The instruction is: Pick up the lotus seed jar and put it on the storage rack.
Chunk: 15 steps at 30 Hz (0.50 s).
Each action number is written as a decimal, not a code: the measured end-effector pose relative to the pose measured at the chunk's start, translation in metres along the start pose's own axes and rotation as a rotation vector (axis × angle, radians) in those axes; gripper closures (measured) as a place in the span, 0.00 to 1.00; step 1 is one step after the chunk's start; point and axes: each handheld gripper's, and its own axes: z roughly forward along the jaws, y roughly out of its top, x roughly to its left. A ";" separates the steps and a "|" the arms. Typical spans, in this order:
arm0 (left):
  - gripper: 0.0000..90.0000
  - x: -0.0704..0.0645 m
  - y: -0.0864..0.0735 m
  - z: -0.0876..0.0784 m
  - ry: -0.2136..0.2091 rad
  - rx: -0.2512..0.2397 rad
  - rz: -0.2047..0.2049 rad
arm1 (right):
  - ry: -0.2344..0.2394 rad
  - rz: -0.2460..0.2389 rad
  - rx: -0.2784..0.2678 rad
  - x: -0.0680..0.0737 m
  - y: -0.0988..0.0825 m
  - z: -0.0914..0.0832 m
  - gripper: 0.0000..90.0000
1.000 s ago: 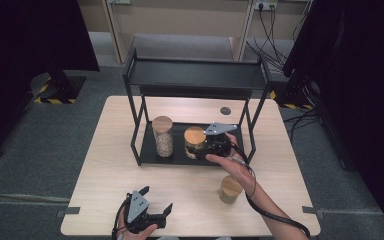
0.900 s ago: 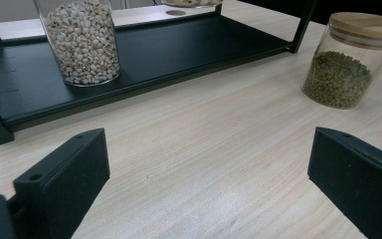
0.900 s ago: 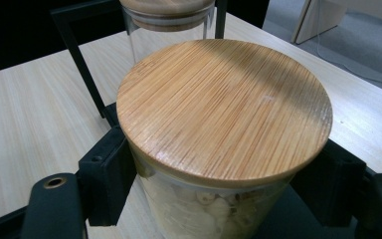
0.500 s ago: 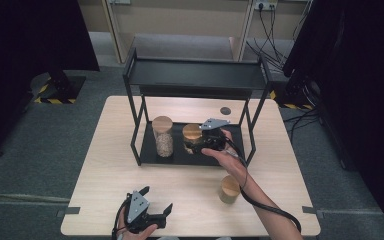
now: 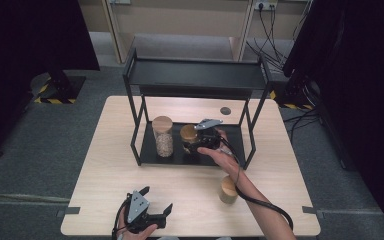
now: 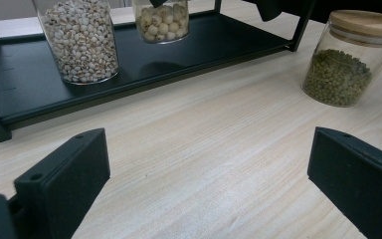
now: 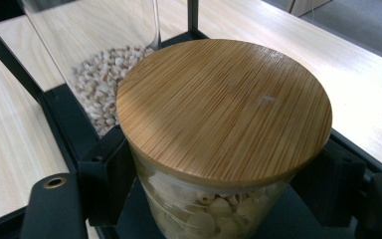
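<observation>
Placing a lidded jar on the lower shelf of a black rack.

From left to right: the left gripper (image 5: 155, 212) is resting at the near edge of the wooden table (image 5: 110, 165), its jaws standing wide apart with nothing between them. A tall jar of pale grains (image 5: 163, 136) is standing on the lower shelf (image 5: 150, 150). Just beside it, the right gripper (image 5: 196, 145) is clamping a short jar of lotus seeds (image 7: 199, 209) below its bamboo lid (image 7: 224, 107), holding it over the shelf. A jar of green beans (image 6: 338, 74) is waiting on the table. Judged next: lowering the jar until seated, then parting the jaws without nudging the neighbouring jar.
</observation>
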 end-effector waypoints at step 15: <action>0.03 0.000 0.000 0.000 -0.004 0.003 0.002 | 0.001 0.022 0.022 -0.006 -0.002 0.016 0.28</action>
